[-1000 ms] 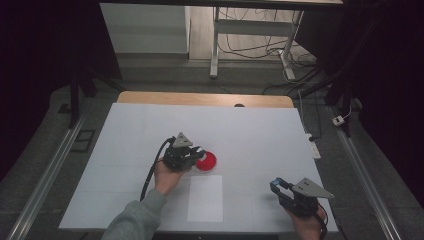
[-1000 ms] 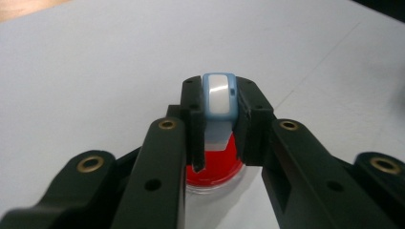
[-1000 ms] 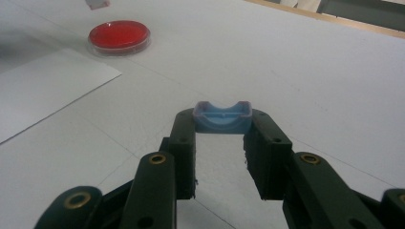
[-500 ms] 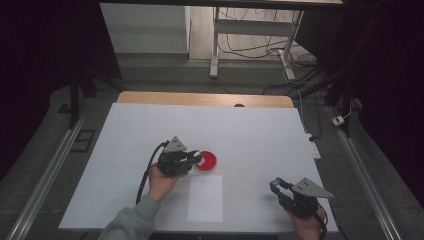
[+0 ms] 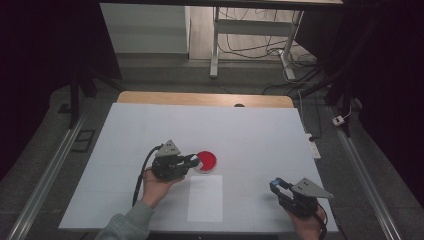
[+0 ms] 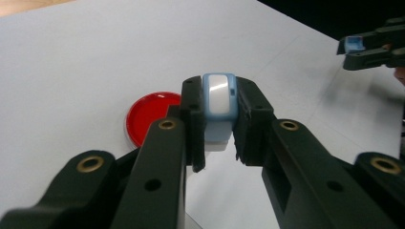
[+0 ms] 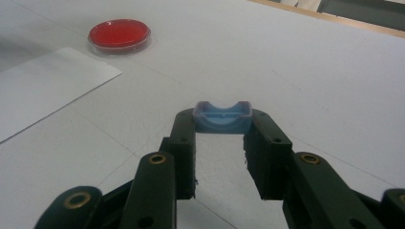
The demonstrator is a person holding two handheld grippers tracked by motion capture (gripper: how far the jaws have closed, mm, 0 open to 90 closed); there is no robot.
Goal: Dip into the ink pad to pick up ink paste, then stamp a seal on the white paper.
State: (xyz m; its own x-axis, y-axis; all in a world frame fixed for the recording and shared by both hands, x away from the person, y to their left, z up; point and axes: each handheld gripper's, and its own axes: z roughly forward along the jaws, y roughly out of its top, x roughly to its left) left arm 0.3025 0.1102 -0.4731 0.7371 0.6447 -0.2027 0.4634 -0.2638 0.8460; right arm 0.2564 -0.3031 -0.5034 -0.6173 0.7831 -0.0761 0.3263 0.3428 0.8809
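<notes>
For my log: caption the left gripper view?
Left gripper clamps a blue-and-white block beside a red dish.

Near edge of red dish (image 6: 150,114) hidden behind left gripper (image 6: 218,143) jaws in the left gripper view. Lower part of pale blue and white piece (image 6: 218,102) hidden between those jaws. Right gripper (image 6: 370,47) cut off at right edge there. In high view, blue piece (image 5: 275,184) too small to identify.

Right gripper (image 7: 222,125): both black jaws clamp a small blue cap (image 7: 222,117) at the tips, hollow side up. Red dish (image 7: 119,34) sits far left on the white table (image 7: 296,62). White paper sheet (image 7: 45,88) just beside the dish.
</notes>
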